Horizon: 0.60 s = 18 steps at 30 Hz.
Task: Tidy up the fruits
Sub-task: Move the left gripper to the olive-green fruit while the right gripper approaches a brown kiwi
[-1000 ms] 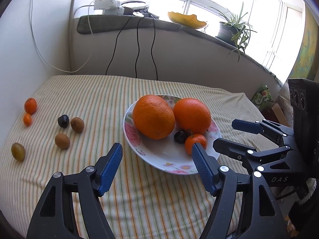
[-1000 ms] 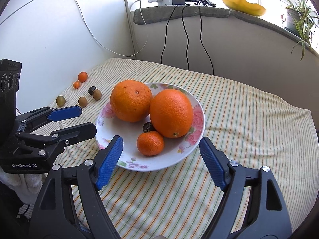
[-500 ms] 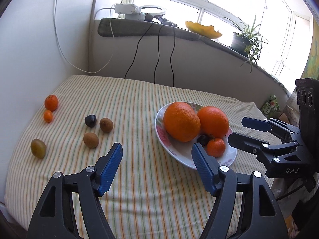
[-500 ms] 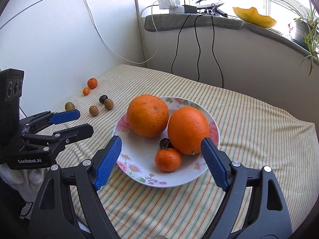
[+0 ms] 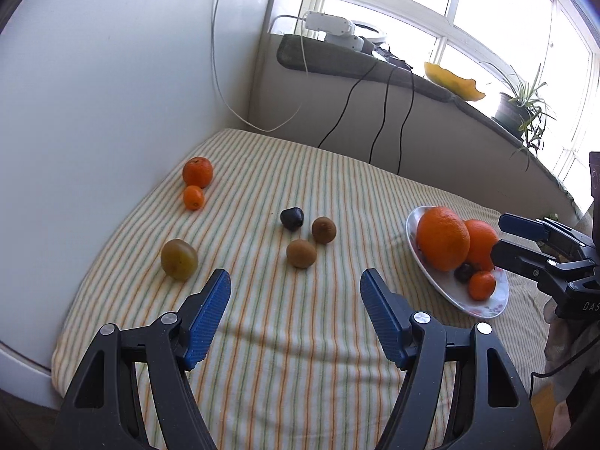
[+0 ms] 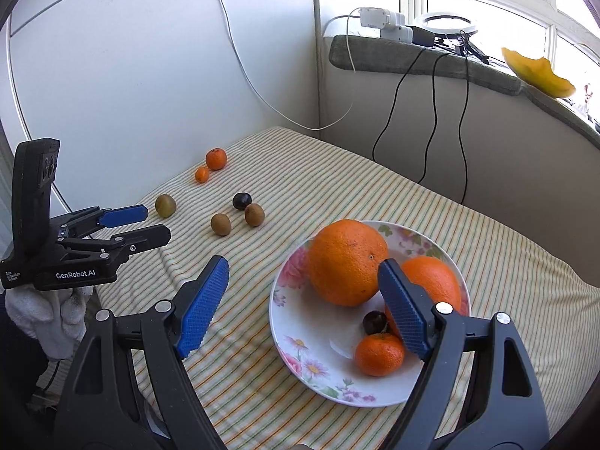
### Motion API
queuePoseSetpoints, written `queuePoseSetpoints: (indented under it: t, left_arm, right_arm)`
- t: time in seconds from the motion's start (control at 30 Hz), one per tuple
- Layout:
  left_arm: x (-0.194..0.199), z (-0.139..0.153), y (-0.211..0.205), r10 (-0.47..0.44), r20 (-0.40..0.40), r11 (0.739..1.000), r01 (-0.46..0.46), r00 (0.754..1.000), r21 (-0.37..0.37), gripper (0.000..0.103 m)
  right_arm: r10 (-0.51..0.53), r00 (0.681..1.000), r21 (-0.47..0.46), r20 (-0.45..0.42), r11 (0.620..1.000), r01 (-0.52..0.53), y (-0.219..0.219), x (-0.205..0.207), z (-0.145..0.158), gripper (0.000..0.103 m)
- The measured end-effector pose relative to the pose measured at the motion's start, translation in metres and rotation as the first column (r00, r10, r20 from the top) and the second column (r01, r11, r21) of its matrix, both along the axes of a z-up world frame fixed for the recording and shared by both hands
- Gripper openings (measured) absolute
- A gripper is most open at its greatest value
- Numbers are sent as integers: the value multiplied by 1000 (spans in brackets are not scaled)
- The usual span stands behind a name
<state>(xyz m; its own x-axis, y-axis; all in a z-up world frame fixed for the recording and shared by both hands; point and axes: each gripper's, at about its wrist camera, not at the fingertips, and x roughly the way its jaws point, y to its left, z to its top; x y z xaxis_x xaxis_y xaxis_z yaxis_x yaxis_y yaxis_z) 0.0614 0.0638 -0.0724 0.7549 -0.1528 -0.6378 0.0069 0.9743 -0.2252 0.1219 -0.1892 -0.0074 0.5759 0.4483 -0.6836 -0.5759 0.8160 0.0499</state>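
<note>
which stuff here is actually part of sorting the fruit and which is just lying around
Part of the job: plate holding two big oranges, a mandarin, a dark plum; loose kiwis, dark fruit, green fruit, small mandarins.

Lying about: power strip, ring light, yellow bowl, potted plant.

Bright daylight from blown-out window [image 5: 487, 7], sharp, fisheye-bent edges

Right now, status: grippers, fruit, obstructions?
Left gripper open, empty. Right gripper open, empty. Four fruits on plate; six loose on cloth. Nothing in the way.
</note>
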Motion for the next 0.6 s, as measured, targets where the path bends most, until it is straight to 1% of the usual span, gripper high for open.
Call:
queuePoseSetpoints:
  t: [0.2,0.33,0.37,0.47,0.5,0.6]
  left_arm:
    - [1,-10,31,70,-18,998,-70,997,-2,72]
    - [4,-18,48,98,-32,995,-98,995,-2,71]
    - [6,-20,50,102,-36,995,-102,994,-2,70]
    - [11,-25,59,103,-51,995,-104,993,-9,62]
    - [12,-27,61,104,-53,994,-104,993,-9,62]
    - [16,-30,66,105,-62,994,-106,993,-15,57]
  right_arm:
    - [75,997,7,-26,997,-75,38,6,-6,84]
    - [127,990,3,-54,992,-127,64,9,-15,73]
    - [134,989,0,-60,991,-134,71,9,-18,72]
    - [151,984,-1,-93,988,-152,87,14,-28,62]
    - [154,982,1,-107,988,-155,91,16,-31,58]
    - [155,979,-1,-134,988,-157,103,22,-41,53]
